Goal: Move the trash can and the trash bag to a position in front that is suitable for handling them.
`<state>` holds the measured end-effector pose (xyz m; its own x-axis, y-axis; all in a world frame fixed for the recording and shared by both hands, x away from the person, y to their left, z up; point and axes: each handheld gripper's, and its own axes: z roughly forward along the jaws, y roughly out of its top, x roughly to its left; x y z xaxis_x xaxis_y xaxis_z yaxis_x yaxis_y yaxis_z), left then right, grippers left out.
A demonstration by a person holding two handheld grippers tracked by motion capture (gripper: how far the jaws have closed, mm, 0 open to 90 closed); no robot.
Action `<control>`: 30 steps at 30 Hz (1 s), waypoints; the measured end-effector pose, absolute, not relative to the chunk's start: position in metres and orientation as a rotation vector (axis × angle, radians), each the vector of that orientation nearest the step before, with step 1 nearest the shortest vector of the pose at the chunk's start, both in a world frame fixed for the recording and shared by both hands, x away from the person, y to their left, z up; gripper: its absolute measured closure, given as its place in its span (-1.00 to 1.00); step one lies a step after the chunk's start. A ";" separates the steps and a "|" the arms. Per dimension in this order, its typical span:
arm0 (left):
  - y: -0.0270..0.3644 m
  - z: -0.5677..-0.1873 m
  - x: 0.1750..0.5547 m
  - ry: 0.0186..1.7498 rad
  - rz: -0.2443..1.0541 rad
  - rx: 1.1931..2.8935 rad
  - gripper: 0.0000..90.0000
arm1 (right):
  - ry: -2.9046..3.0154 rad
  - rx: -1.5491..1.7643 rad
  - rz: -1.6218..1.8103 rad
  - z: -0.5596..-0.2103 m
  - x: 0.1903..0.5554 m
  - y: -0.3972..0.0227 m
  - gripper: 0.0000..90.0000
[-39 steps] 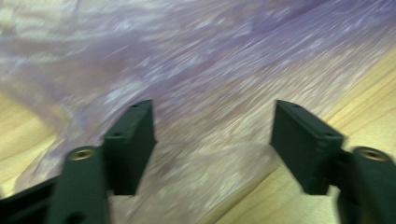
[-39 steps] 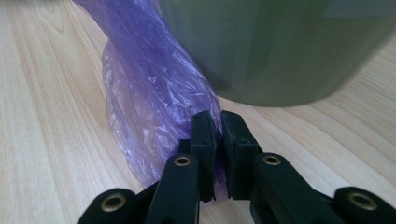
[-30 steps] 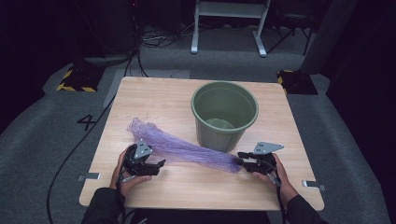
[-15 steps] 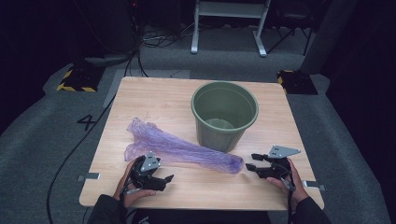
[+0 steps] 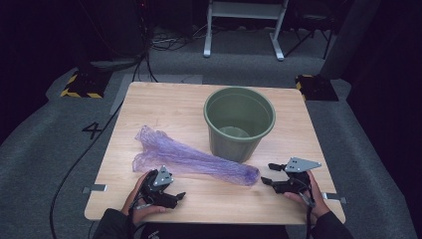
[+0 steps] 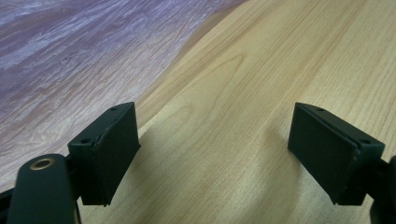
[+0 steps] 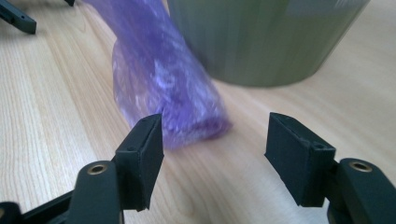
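Note:
A long crumpled purple plastic bag (image 5: 194, 162) lies flat on the wooden table (image 5: 164, 107), running from the left to just in front of a green bucket (image 5: 234, 144). My left gripper (image 5: 179, 196) rests near the front edge, open and empty, with the bag (image 6: 70, 46) just beyond its jaws. My right gripper (image 5: 266, 174) sits a short way off the bag's right end; its jaws have just been opening and nothing is between them. In the right gripper view, the right gripper (image 7: 215, 158) faces the bag's end (image 7: 163, 84) and the bucket (image 7: 261, 42).
The bucket stands upright at the table's middle right. Grey carpet (image 5: 50, 149) surrounds the table, with a black cable (image 5: 79, 164) on the left and a white stand (image 5: 244, 25) behind. The left gripper's jaw tip (image 7: 16, 18) shows far off in the right gripper view.
Both grippers have let go of the bag and drawn back: the left toward the front edge, the right to the right. The bag now lies slack on the table.

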<state>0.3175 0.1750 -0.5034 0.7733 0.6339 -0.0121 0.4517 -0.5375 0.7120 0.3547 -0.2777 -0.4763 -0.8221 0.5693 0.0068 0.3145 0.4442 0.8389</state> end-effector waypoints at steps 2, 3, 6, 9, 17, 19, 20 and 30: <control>0.175 -0.504 0.319 0.798 0.320 2.234 -0.67 | 2.389 0.767 1.372 -0.466 0.354 -0.281 -0.18; 0.175 -0.504 0.319 0.798 0.320 2.234 -0.68 | 2.389 0.767 1.372 -0.466 0.354 -0.281 -0.18; 0.175 -0.504 0.321 0.792 0.318 2.240 -0.70 | 2.362 0.760 1.410 -0.455 0.354 -0.283 -0.23; 0.175 -0.504 0.322 0.782 0.313 2.241 -0.70 | 2.314 0.730 1.438 -0.434 0.351 -0.283 -0.32; 0.175 -0.504 0.322 0.779 0.311 2.242 -0.70 | 2.218 0.656 1.441 -0.382 0.351 -0.277 -0.29; 0.175 -0.504 0.322 0.779 0.311 2.242 -0.70 | 2.214 0.651 1.435 -0.377 0.352 -0.276 -0.30; 0.175 -0.504 0.322 0.779 0.311 2.242 -0.70 | 2.207 0.639 1.446 -0.368 0.354 -0.276 -0.30; 0.175 -0.504 0.322 0.777 0.314 2.242 -0.70 | 2.208 0.583 1.481 -0.332 0.363 -0.270 -0.33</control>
<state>0.3222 0.1746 -0.5040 0.7876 0.6161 -0.0077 0.4376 -0.5505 0.7109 0.3631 -0.2697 -0.3321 -0.8255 0.5540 -0.1075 0.1108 0.3458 0.9318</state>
